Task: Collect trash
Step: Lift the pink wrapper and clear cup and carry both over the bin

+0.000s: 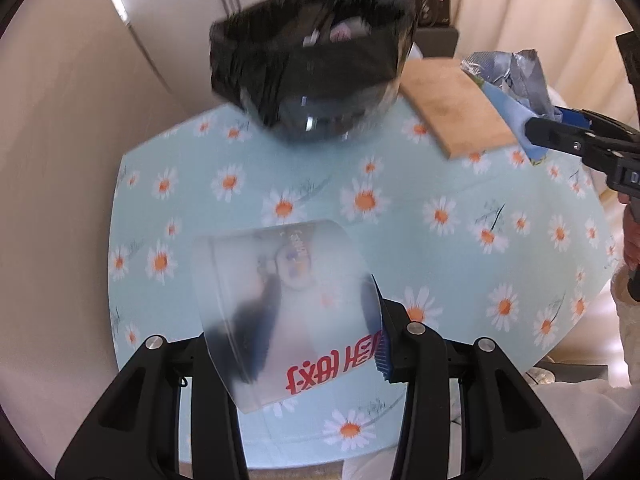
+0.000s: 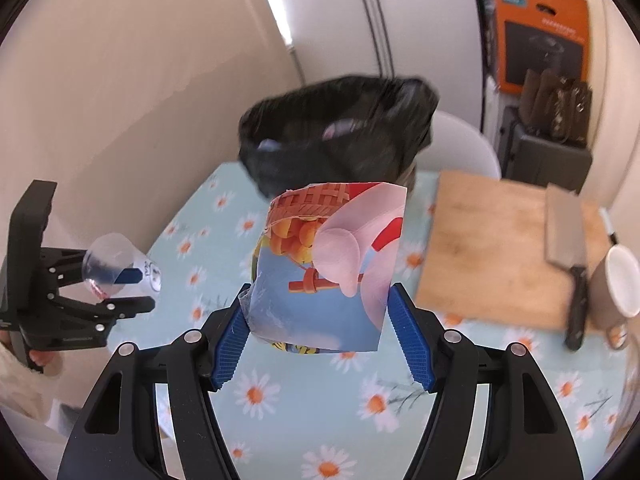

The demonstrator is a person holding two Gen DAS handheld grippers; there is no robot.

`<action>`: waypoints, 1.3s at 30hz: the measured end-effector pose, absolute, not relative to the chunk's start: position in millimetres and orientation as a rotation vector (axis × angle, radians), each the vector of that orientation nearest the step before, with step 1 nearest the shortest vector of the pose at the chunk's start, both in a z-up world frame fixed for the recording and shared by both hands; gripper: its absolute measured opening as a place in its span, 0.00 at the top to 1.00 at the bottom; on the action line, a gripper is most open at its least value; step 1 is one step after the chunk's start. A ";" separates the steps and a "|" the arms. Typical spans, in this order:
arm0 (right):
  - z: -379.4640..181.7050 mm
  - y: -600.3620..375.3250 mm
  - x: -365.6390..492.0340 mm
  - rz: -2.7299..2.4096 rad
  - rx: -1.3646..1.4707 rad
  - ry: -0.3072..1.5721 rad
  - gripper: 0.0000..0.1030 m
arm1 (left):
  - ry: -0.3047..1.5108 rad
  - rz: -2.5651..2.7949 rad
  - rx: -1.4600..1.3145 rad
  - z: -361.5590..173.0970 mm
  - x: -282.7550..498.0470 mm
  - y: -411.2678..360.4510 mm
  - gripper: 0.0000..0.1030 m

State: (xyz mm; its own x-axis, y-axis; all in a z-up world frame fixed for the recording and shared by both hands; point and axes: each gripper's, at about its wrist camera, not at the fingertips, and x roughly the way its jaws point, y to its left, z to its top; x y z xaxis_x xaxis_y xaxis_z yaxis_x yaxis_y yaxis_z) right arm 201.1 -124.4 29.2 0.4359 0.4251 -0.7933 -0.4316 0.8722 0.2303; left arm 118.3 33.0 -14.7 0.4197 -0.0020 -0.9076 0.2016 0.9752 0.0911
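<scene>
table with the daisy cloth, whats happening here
A person is clearing trash from the table with a hand-held gripper in each hand. The left hand-held gripper is clamped on a clear plastic cup with printed artwork. The right hand-held gripper holds a colourful snack wrapper. Both are held above the cloth, facing the bin lined with a black bag at the far edge. A cutting board with a cleaver and a mug sit to the right.

1. The flowered surface (image 1: 400, 240) lies bare between both grippers and the black-lined bin (image 1: 312, 68).
2. On the right, the cutting board (image 2: 492, 248), knife (image 2: 568, 240) and mug (image 2: 616, 284) crowd that side.
3. A wall (image 1: 60, 140) closes in on the left.
</scene>
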 end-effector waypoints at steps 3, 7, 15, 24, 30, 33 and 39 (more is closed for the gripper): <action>41.9 -122.6 219.0 0.520 -0.010 0.975 0.39 | 1.113 -0.147 0.199 1.6 136.9 34.3 0.59; 57.8 -112.9 245.7 0.509 -0.050 0.938 0.37 | 1.060 -0.165 0.193 22.8 168.5 39.5 0.59; 59.0 -94.8 301.6 0.528 -0.051 0.921 0.37 | 1.005 -0.229 0.182 37.0 233.8 38.1 0.61; 48.5 -67.2 346.4 0.542 -0.085 0.952 0.37 | 0.958 -0.287 0.192 39.4 286.9 40.3 0.67; 43.3 -54.6 358.8 0.570 -0.097 0.952 0.37 | 0.919 -0.293 0.167 39.7 295.4 53.6 0.34; 38.5 -53.0 363.5 0.569 -0.087 0.963 0.37 | 0.919 -0.287 0.134 32.2 293.9 62.0 0.21; 35.8 -53.5 366.5 0.580 -0.062 0.963 0.37 | 0.937 -0.252 0.138 7.1 275.2 76.2 0.06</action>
